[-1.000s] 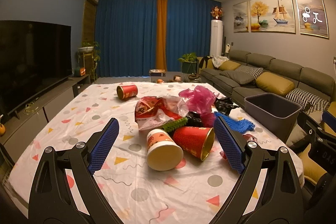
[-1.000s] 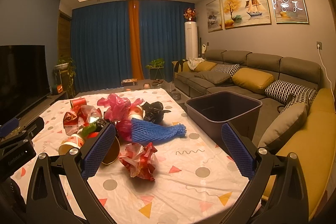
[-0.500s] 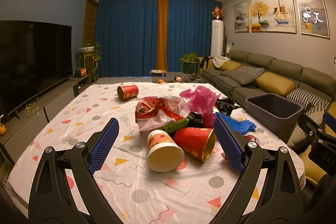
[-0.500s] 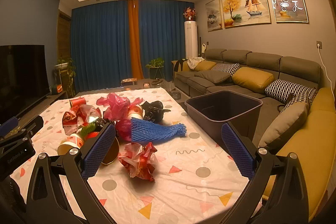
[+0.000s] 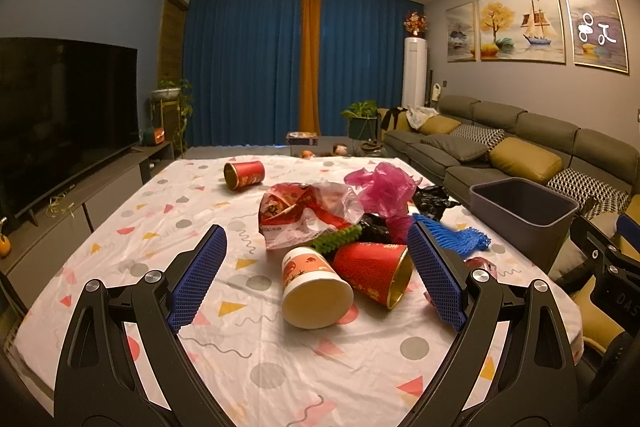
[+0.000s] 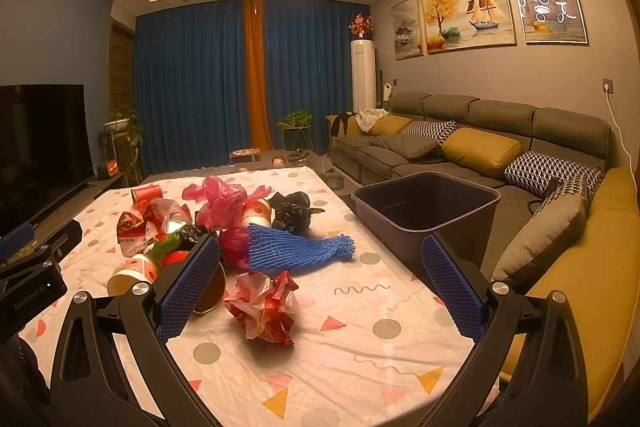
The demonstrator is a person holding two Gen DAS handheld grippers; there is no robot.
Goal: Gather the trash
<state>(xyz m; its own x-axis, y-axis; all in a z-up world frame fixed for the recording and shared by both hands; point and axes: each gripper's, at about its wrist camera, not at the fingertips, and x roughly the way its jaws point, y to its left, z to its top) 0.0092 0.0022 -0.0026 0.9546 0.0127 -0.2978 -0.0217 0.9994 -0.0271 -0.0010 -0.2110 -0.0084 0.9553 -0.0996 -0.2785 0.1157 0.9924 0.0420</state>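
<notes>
1. Left wrist view: trash heaped mid-table [image 5: 120, 251], likely for easy reach. Bin [image 5: 520, 211] sits at the table's right edge, so drops are short.
2. Left gripper [image 5: 316, 279] wide apart, empty, framing the paper cup [image 5: 314, 291] nearest the bin-side pile.
3. Right gripper [image 6: 320, 283] wide apart, empty, above the crumpled wrapper [image 6: 264, 307], left of the bin.

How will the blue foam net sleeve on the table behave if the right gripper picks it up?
The blue foam net sleeve looks like soft open mesh, so it will probably squash between the fingers and droop. It seems very light. Its left end touches the pink plastic bag, which may drag along.
</notes>
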